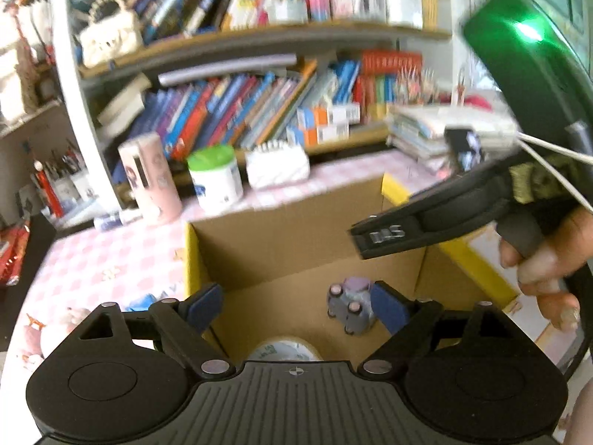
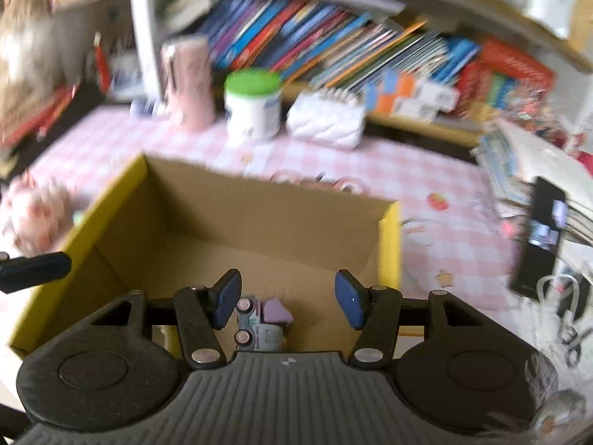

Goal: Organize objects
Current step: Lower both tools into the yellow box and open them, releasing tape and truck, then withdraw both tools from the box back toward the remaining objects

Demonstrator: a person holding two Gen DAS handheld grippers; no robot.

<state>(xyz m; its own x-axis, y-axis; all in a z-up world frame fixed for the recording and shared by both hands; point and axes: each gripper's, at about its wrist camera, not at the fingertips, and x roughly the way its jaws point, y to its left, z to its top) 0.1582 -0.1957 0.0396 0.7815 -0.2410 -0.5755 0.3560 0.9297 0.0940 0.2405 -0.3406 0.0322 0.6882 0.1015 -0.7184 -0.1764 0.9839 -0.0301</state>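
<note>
Left gripper [image 1: 296,307] stands wide and empty over the cardboard box [image 1: 281,222]; right gripper [image 2: 287,304] stands partly apart, holding nothing. Toy truck [image 2: 261,320] lies on the box floor, tape roll [image 1: 283,348] nearer. Green-lidded jar [image 2: 253,104] stands at the table's [image 2: 426,185] far edge.

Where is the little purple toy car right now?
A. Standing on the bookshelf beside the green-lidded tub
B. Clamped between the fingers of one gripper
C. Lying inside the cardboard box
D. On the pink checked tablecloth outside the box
C: the toy car lies on the bottom of the cardboard box, on its side with wheels showing, and the right gripper stands open above it without touching.
</note>
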